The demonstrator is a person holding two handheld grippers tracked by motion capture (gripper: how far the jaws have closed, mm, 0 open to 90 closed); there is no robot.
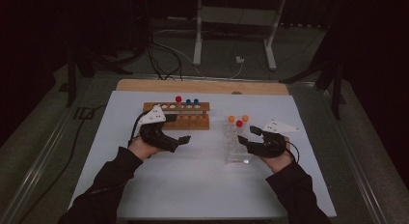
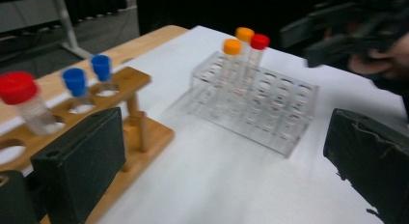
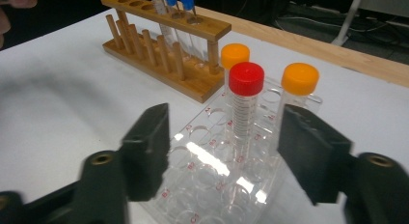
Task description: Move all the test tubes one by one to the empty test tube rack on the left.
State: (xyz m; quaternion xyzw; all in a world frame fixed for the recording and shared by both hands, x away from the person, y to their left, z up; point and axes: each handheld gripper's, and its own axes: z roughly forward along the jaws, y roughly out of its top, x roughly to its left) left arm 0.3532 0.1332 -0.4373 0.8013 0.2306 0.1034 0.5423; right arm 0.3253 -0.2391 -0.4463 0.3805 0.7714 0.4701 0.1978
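Three tubes sit in the clear rack (image 3: 207, 185); three remain in the wooden rack (image 1: 193, 121). Your left gripper (image 2: 222, 161) and right gripper (image 3: 224, 151) are both spread, empty.

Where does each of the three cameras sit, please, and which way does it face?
High view: above the person's side, looking forward and down on the table; both forearms, left tool and right tool show.
Left gripper view: on the left tool, facing the clear rack past the wooden rack; its own jaws show, apart.
Right gripper view: on the right tool, facing the red-capped tube; its own jaws show, apart.
Shared: all three show both racks.
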